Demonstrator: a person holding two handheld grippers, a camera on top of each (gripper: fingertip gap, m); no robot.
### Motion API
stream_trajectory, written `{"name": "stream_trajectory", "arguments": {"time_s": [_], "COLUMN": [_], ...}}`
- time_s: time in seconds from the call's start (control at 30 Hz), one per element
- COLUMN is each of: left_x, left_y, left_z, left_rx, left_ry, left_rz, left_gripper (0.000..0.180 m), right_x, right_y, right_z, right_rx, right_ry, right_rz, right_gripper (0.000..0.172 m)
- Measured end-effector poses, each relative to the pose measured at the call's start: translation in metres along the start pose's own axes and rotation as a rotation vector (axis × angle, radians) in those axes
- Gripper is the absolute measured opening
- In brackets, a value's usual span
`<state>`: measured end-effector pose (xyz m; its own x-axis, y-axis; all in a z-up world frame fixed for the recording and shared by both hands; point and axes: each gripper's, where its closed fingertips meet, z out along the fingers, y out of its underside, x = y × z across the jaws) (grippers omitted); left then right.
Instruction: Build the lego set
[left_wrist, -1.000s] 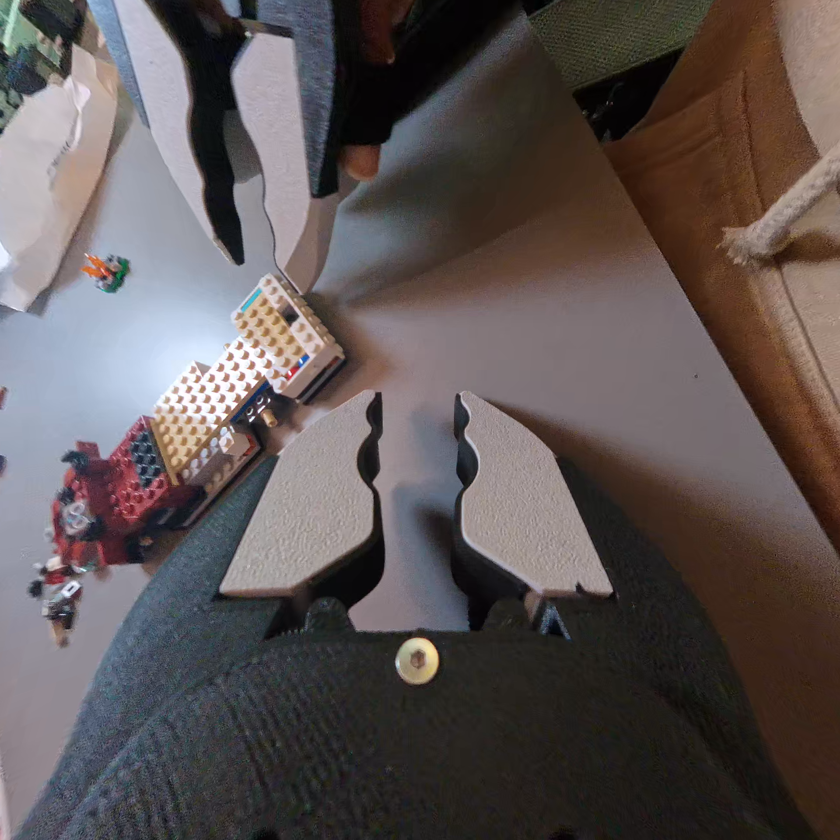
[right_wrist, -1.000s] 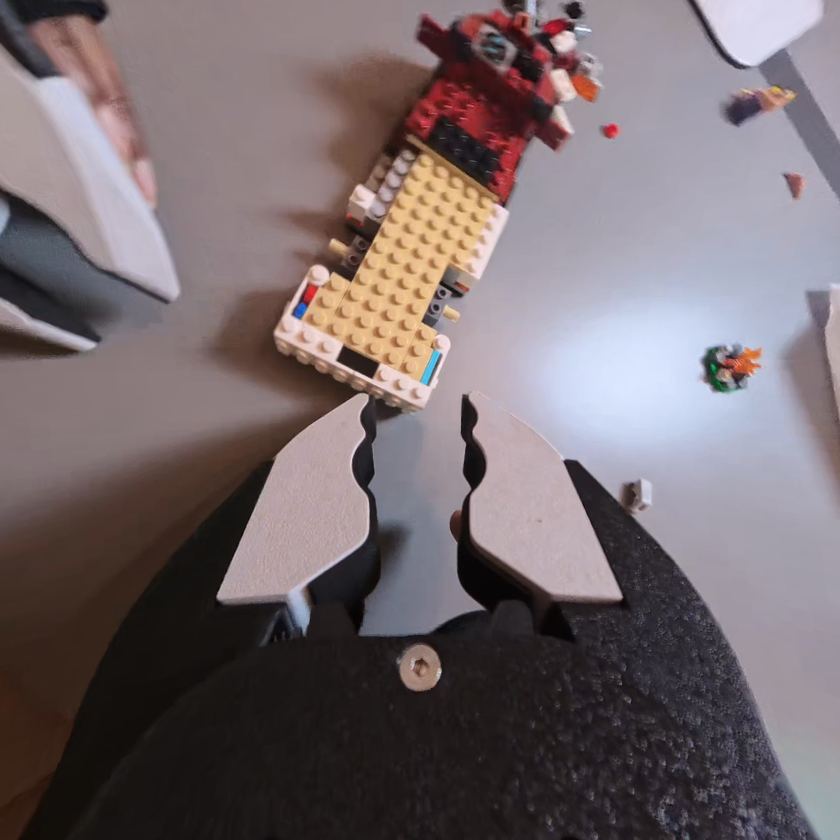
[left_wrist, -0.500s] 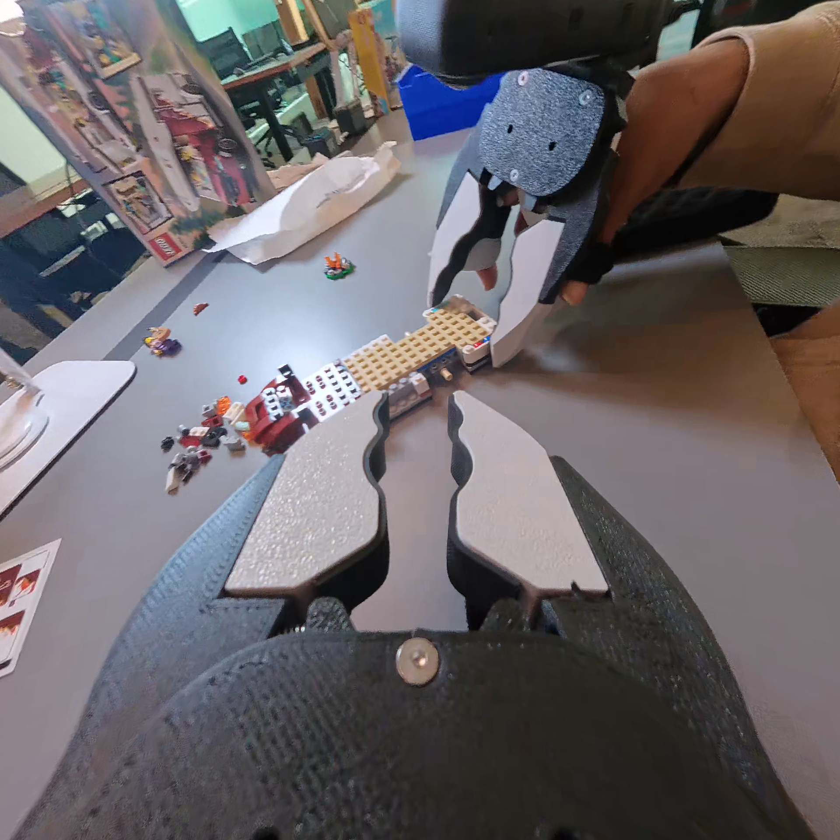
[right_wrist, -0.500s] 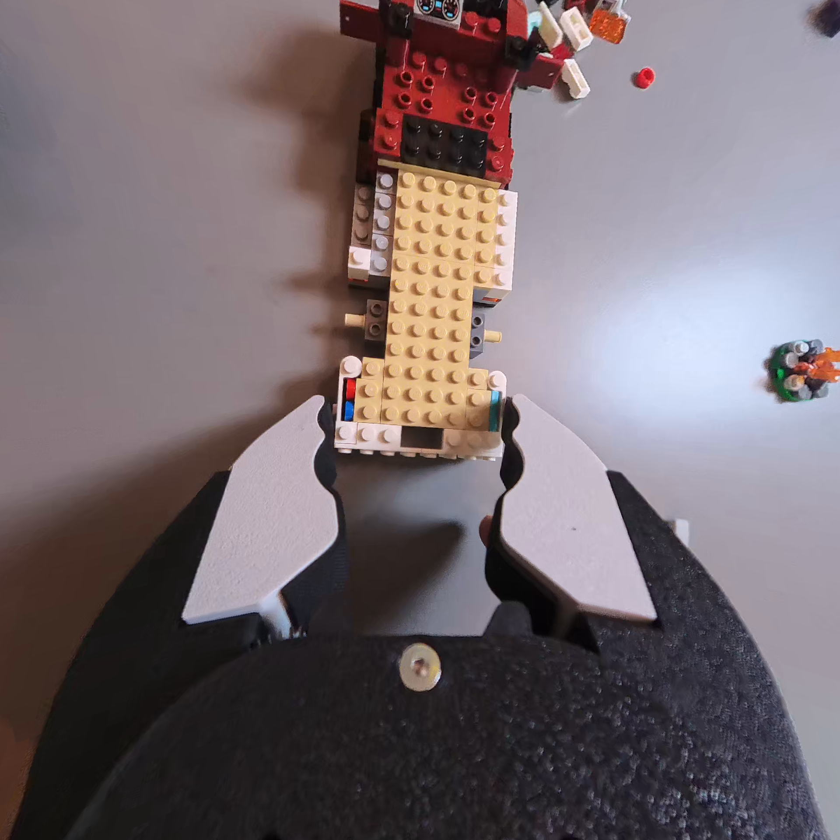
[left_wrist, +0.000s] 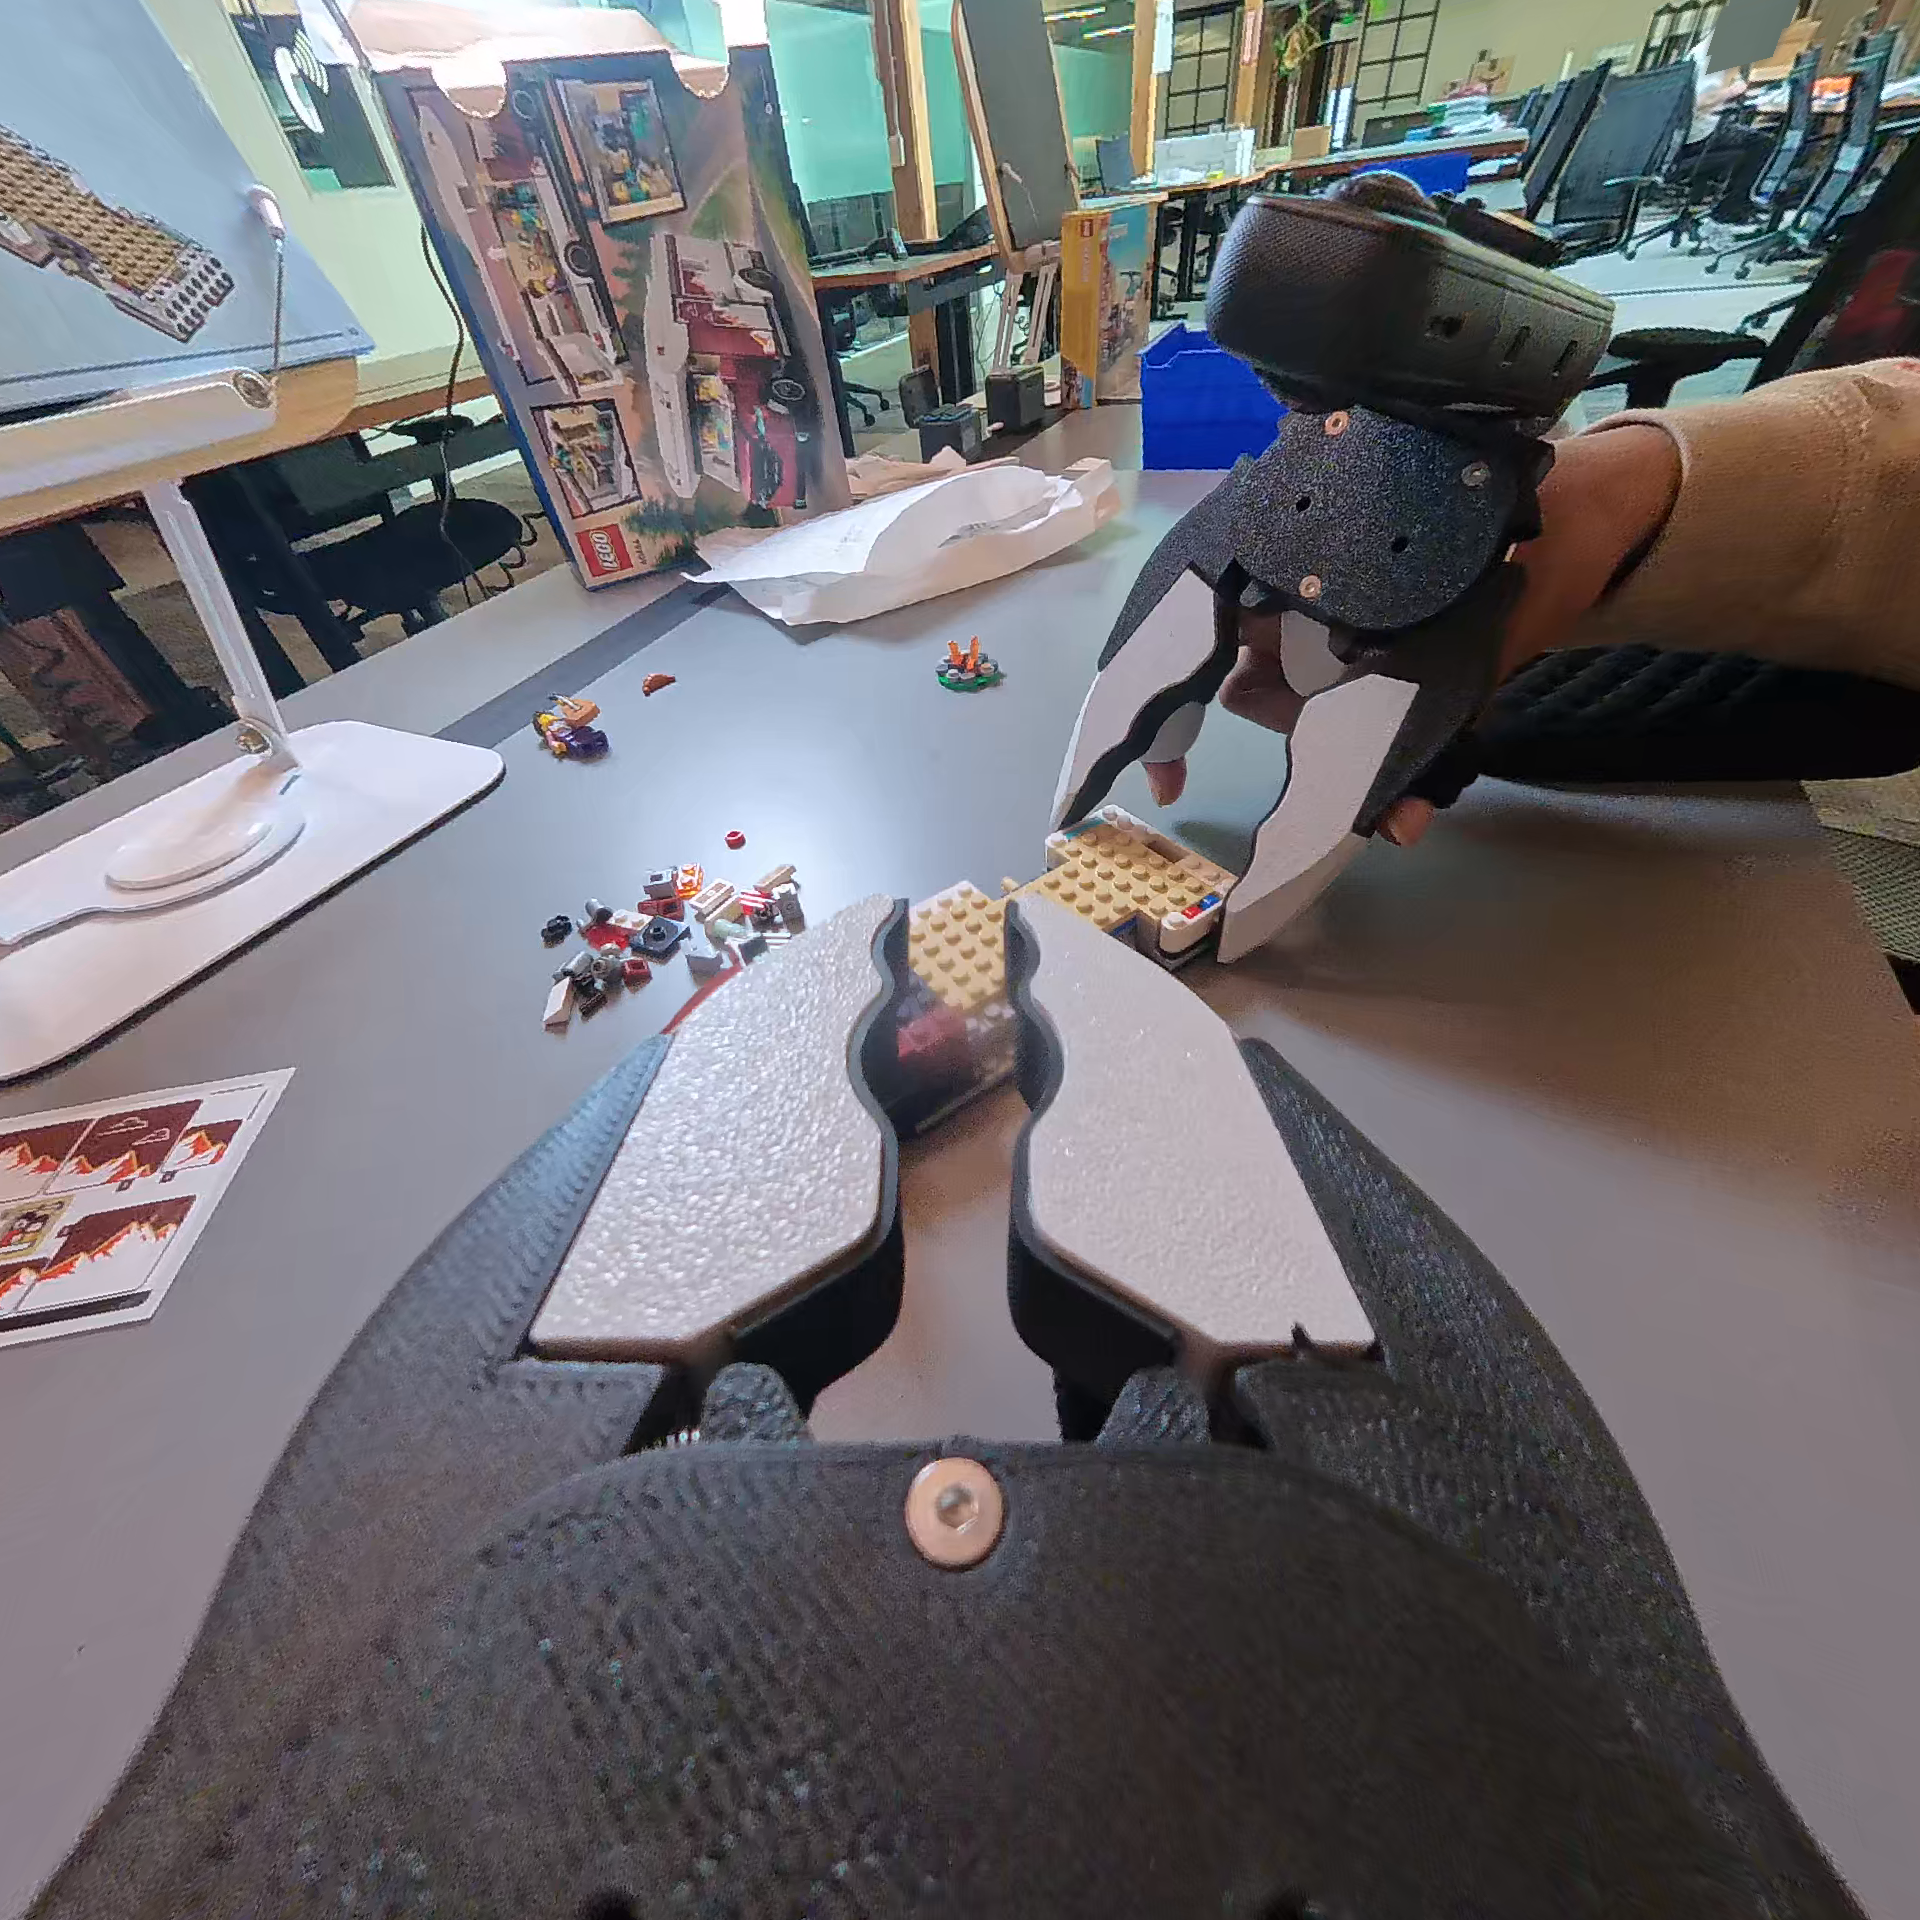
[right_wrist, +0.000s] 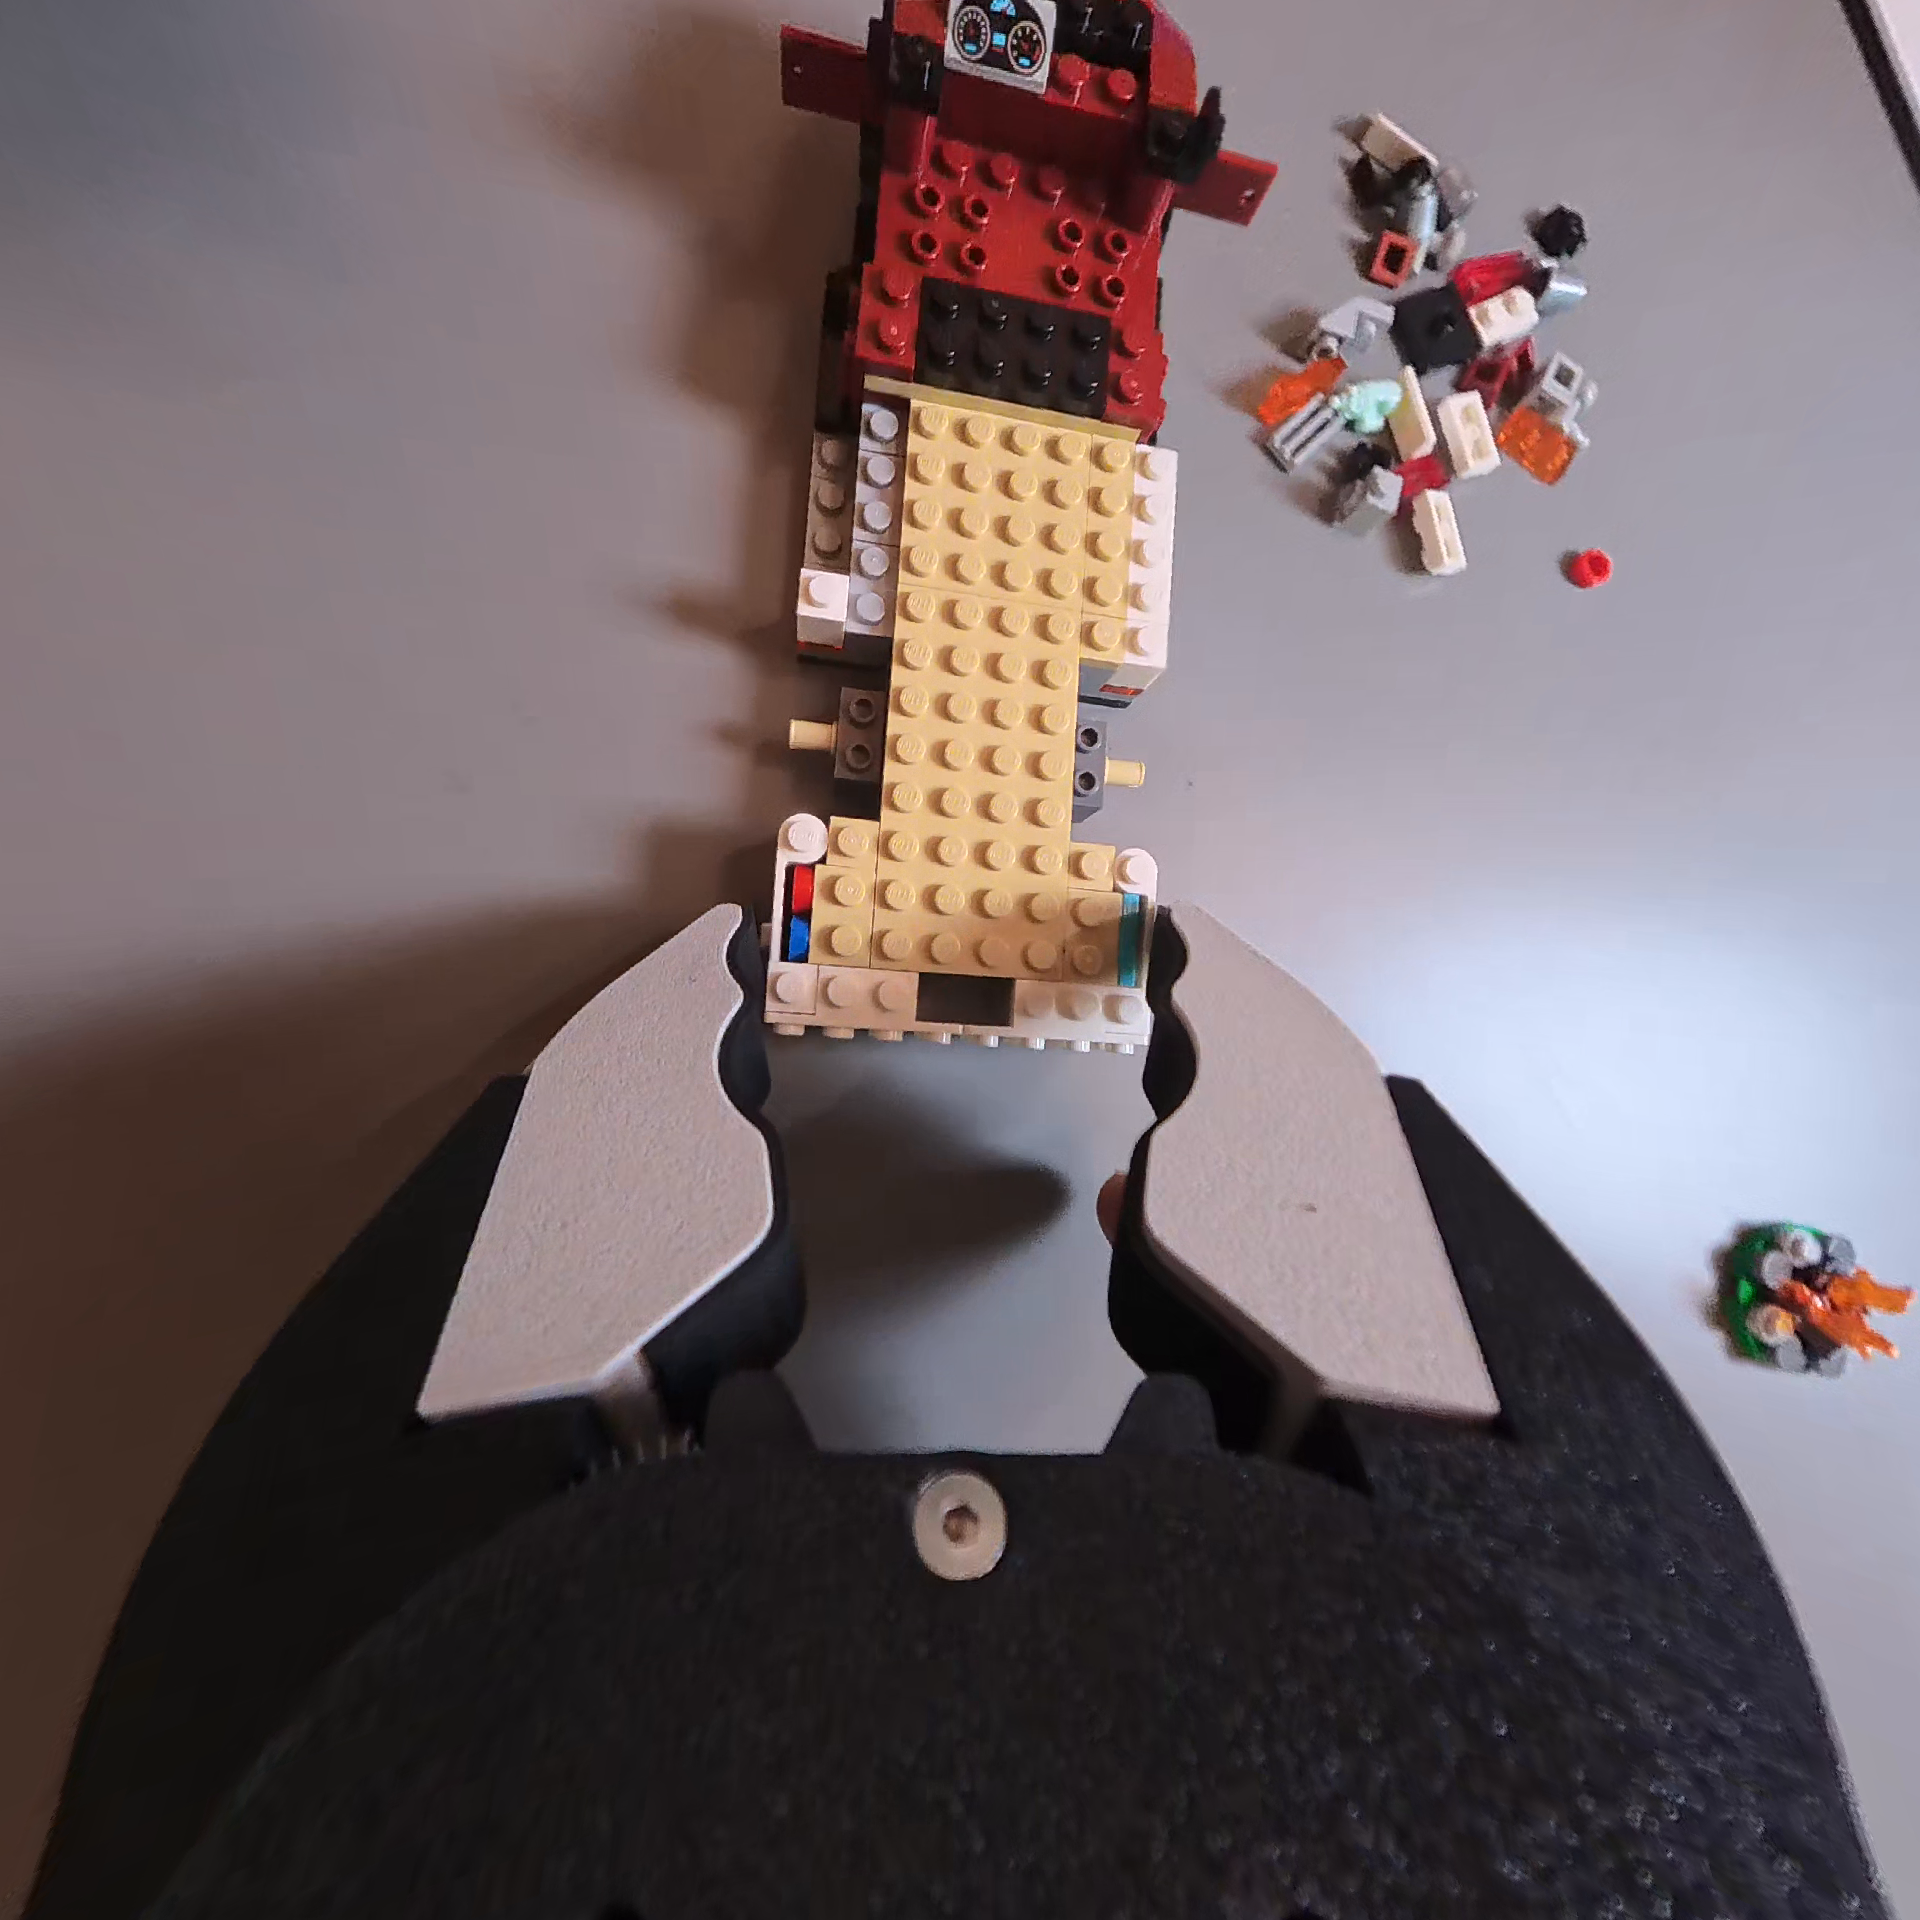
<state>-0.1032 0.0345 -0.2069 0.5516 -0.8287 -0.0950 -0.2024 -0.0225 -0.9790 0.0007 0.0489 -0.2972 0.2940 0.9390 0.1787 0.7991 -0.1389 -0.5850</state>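
- One brick-built vehicle on the bench
- One pile of loose bricks
- One small red stud
- Two tongs
- Two printed boxes
- One sticker sheet

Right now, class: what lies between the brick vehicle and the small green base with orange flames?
In the right wrist view, only bare grey table lies between the brick vehicle and the green base; the loose brick pile sits off that line.

The brick-built vehicle lies lengthwise on the table, its near end sitting between the right gripper fingertips. A pile of loose bricks is just off to its right up by the far end. A small campfire build sits well apart, nearer and further right.
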Motion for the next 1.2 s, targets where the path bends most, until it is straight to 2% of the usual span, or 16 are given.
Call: {"name": "stream_trajectory", "arguments": {"time_s": [0.27, 0.3, 0.43, 0.5, 0.57, 0.7, 0.77, 0.8, 0.9, 1.0, 1.1, 1.2], "left_x": [-0.007, -0.008, -0.014, -0.017, -0.020, -0.025, -0.027, -0.029, -0.031, -0.032, -0.032, -0.031], "left_y": [-0.001, -0.002, -0.004, -0.003, -0.002, 0.000, 0.002, 0.004, 0.006, 0.006, 0.008, 0.010], "left_z": [-0.001, -0.002, -0.003, -0.003, -0.003, -0.003, -0.003, -0.002, -0.003, -0.005, -0.003, 0.000], "left_rx": [0.015, 0.022, 0.045, 0.049, 0.056, 0.070, 0.063, 0.056, 0.048, 0.051, 0.049, 0.038], "left_ry": [-0.031, -0.035, -0.046, -0.046, -0.047, -0.048, -0.053, -0.058, -0.073, -0.085, -0.069, -0.060], "left_rz": [-0.011, -0.016, -0.040, -0.056, -0.071, -0.099, -0.107, -0.108, -0.094, -0.075, -0.091, -0.093], "left_gripper": [0.016, 0.016, 0.015, 0.015, 0.014, 0.011, 0.010, 0.009, 0.007, 0.005, 0.003, 0.003], "right_x": [-0.009, -0.010, 0.009, 0.042, 0.090, 0.198, 0.265, 0.298, 0.361, 0.376, 0.377, 0.377], "right_y": [-0.006, -0.008, -0.040, -0.068, -0.093, -0.141, -0.158, -0.160, -0.156, -0.156, -0.162, -0.162], "right_z": [0.002, 0.000, -0.033, -0.053, -0.067, -0.075, -0.073, -0.068, -0.048, -0.033, -0.031, -0.031], "right_rx": [0.005, 0.018, 0.199, 0.332, 0.432, 0.563, 0.562, 0.536, 0.505, 0.552, 0.609, 0.620], "right_ry": [-0.037, -0.051, -0.100, -0.044, 0.092, 0.340, 0.501, 0.563, 0.568, 0.530, 0.551, 0.561], "right_rz": [-0.029, -0.023, 0.043, 0.042, -0.005, -0.048, 0.026, 0.090, 0.402, 0.535, 0.526, 0.524], "right_gripper": [0.072, 0.076, 0.078, 0.076, 0.071, 0.043, 0.026, 0.026, 0.039, 0.039, 0.011, 0.010]}}
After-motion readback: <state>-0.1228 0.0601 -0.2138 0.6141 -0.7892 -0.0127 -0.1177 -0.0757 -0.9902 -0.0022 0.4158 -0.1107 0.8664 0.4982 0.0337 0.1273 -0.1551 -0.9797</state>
